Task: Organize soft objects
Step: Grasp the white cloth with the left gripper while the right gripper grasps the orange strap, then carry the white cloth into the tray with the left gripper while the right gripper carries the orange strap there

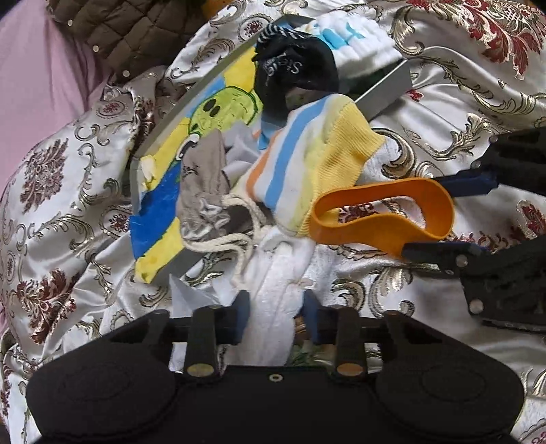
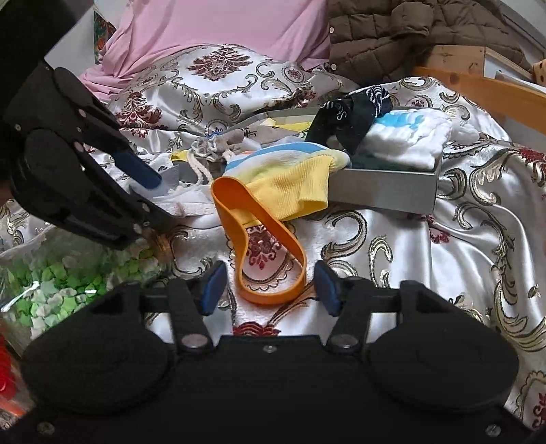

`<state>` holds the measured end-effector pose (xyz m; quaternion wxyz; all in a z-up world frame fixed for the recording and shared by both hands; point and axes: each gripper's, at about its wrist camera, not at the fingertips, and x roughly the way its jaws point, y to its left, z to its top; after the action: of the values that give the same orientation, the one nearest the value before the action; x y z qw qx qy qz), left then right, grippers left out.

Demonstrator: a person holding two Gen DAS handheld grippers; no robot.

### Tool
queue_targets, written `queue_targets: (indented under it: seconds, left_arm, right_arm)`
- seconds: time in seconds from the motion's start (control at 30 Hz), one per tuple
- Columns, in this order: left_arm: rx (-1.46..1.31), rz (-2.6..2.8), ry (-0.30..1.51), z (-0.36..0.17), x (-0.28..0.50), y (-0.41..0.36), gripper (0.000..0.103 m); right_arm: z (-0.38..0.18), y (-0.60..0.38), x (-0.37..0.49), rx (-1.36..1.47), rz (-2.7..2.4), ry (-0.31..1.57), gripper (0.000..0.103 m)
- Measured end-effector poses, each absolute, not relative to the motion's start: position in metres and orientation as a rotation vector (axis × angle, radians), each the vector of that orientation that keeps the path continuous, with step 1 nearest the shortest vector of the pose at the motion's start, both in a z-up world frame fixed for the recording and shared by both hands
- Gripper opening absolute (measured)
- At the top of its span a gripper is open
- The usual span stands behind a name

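A grey box (image 1: 385,90) (image 2: 385,194) lies on the patterned bedspread with soft things in and over it: a black sock (image 1: 293,75) (image 2: 344,116), a white and blue cloth (image 1: 355,37) (image 2: 406,140), a yellow striped sock (image 1: 317,164) (image 2: 290,181) and a grey drawstring pouch (image 1: 204,184) (image 2: 211,147). An orange elastic band (image 1: 385,211) (image 2: 269,246) lies beside the striped sock. My left gripper (image 1: 276,316) (image 2: 153,194) is open around a white towel (image 1: 273,290). My right gripper (image 2: 269,290) (image 1: 447,218) is open, its fingertips on either side of the band's near loop.
A painted yellow and blue box lid (image 1: 163,191) lies by the pouch. A brown quilted jacket (image 2: 392,30) and pink cloth (image 2: 211,27) lie at the back. A clear bag of green and white bits (image 2: 68,283) sits at the left. A wooden bed rail (image 2: 484,92) runs at the right.
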<state>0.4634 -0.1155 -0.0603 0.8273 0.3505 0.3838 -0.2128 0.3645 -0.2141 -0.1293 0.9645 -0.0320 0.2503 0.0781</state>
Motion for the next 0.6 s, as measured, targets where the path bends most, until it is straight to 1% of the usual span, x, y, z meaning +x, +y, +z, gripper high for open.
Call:
queue_targets:
  seconds: [0.07, 0.17, 0.23, 0.43, 0.6]
  left_arm:
    - [0.748, -0.44, 0.822, -0.061, 0.462, -0.119, 0.025]
    - [0.796, -0.417, 0.813, -0.061, 0.457, -0.123, 0.019]
    - [0.783, -0.413, 0.82, -0.056, 0.454, -0.122, 0.018]
    - [0.71, -0.412, 0.83, -0.03, 0.439, -0.112, 0.016]
    - [0.629, -0.408, 0.827, -0.002, 0.418, -0.099, 0.015]
  right_arm:
    - [-0.129, -0.215, 0.363, -0.056, 0.159, 0.501, 0.032]
    - [-0.129, -0.217, 0.361, -0.039, 0.163, 0.5, 0.026]
    - [-0.128, -0.217, 0.36, -0.028, 0.165, 0.502, 0.024]
    - [-0.123, -0.215, 0.353, -0.046, 0.166, 0.497, 0.015]
    - [-0.106, -0.215, 0.336, -0.072, 0.159, 0.449, 0.012]
